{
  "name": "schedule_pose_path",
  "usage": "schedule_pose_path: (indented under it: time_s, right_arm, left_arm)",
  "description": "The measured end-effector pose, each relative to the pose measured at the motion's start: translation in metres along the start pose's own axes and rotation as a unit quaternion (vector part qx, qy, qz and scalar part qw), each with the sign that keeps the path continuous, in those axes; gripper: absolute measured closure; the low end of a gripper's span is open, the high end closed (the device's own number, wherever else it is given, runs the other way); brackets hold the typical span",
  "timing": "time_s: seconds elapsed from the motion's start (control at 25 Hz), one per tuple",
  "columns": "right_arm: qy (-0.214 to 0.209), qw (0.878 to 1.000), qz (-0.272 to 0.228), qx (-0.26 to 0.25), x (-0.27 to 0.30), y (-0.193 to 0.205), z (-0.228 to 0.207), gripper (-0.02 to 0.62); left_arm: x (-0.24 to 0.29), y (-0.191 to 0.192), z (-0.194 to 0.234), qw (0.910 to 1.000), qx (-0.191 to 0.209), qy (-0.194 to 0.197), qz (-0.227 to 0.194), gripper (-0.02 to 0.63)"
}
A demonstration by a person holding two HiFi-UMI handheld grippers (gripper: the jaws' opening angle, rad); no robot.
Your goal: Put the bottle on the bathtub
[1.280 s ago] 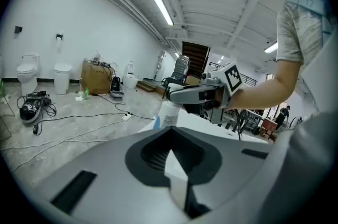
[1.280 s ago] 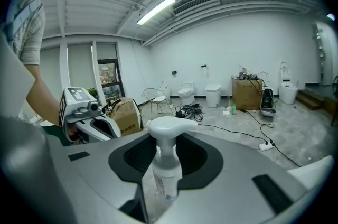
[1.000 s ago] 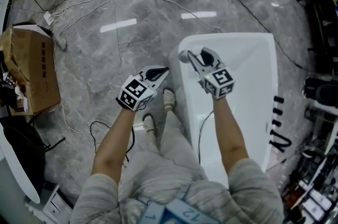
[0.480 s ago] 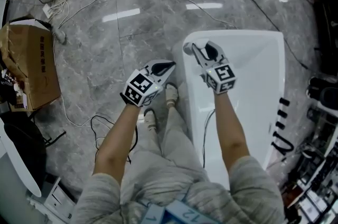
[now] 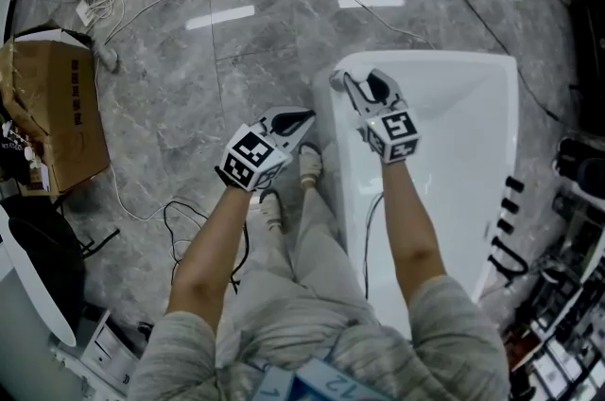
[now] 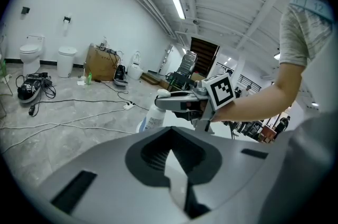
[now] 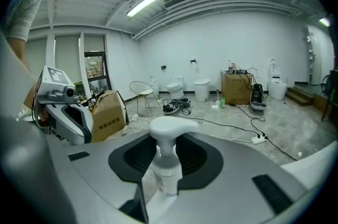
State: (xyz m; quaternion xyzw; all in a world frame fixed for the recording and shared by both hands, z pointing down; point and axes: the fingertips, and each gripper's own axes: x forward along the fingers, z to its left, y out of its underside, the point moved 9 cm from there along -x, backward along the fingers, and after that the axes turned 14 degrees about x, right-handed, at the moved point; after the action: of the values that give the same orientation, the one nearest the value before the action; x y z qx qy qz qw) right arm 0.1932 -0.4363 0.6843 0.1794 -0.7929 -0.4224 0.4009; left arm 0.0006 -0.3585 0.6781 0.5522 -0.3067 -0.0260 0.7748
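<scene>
Bottle (image 7: 166, 167) hangs clamped by its neck in right gripper (image 5: 356, 85) over bathtub (image 5: 333, 172) far-left rim, seemingly ready for placing; left gripper (image 5: 295, 119), closed and empty, idles.

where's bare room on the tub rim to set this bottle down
The far rim of the bathtub is bare, from the bottle in the right gripper to the far corner. The right rim is crowded by black fittings.

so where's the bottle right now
The bottle is clamped in the right gripper, at the far left corner of the white bathtub in the head view, with the left gripper over the floor just to its left.
</scene>
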Motion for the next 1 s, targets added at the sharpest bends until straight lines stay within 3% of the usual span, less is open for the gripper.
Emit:
schedule_pose_path:
  time_s: [1.0]
  right_arm:
    - [0.011,0.996,0.019,-0.084,0.006,0.019,0.017,0.476]
  left_arm:
    - [-0.004,0.004,0.004,0.9999,-0.008,-0.004,-0.009,0.603]
